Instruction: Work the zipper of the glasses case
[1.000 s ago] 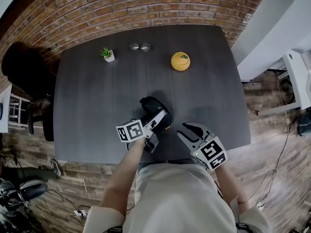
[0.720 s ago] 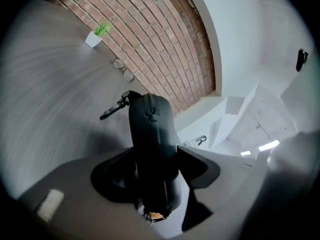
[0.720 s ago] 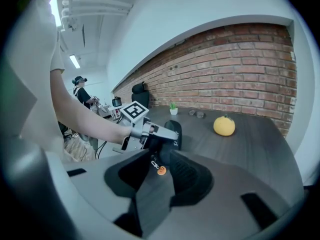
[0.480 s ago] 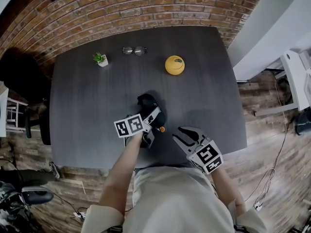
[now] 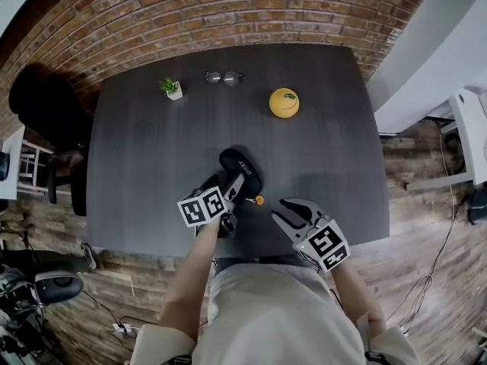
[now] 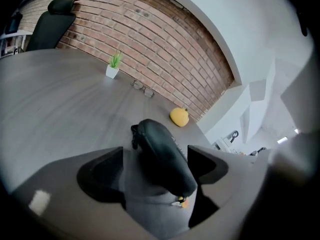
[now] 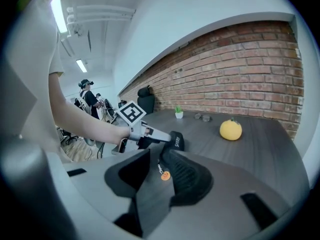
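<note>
Black and closed-looking, the glasses case (image 5: 240, 167) sits near the tabletop's (image 5: 152, 143) front edge between your left gripper's (image 6: 156, 156) jaws, which have just been opening wide and stand clear of it, while your right gripper (image 7: 156, 161), part-spread and empty, hasn't pinched the orange zipper tag (image 7: 165, 175), so the zipper work seems all ahead.

Black oval glasses case (image 5: 242, 170) lies near the dark table's (image 5: 152, 150) front edge, orange zipper charm (image 5: 259, 200) beside it

White lettering on the end of the black glasses case (image 7: 176, 141) begins "SHIE"; the rest is unclear. Black-and-white square code markers cover the cubes on the left gripper (image 5: 227, 185) and the right gripper (image 5: 283, 210).
</note>
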A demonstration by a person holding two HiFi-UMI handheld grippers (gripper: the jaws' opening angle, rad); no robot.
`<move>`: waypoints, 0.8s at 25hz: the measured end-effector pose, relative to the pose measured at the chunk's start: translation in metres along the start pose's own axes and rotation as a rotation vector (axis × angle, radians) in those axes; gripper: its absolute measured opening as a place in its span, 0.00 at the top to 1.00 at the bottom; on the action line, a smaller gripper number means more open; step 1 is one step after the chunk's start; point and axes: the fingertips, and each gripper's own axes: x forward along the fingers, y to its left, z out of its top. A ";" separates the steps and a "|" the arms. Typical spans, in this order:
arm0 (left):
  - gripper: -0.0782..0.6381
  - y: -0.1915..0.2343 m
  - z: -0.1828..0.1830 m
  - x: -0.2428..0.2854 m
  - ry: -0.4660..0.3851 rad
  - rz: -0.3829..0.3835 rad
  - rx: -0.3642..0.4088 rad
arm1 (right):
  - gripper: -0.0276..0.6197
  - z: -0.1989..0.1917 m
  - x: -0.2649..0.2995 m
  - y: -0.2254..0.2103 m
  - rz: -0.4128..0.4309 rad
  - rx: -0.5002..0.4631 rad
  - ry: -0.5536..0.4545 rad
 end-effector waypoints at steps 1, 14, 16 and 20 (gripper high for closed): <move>0.35 0.000 0.001 -0.008 -0.010 -0.003 0.011 | 0.76 0.001 0.000 -0.001 -0.015 0.001 -0.011; 0.88 -0.021 0.010 -0.171 -0.284 -0.027 0.286 | 0.95 0.015 -0.014 0.032 -0.293 0.012 -0.138; 0.88 -0.026 -0.001 -0.197 -0.296 -0.049 0.335 | 0.95 0.018 -0.020 0.052 -0.320 0.015 -0.160; 0.88 -0.040 -0.028 -0.242 -0.283 -0.103 0.417 | 0.95 0.026 -0.036 0.104 -0.353 0.016 -0.224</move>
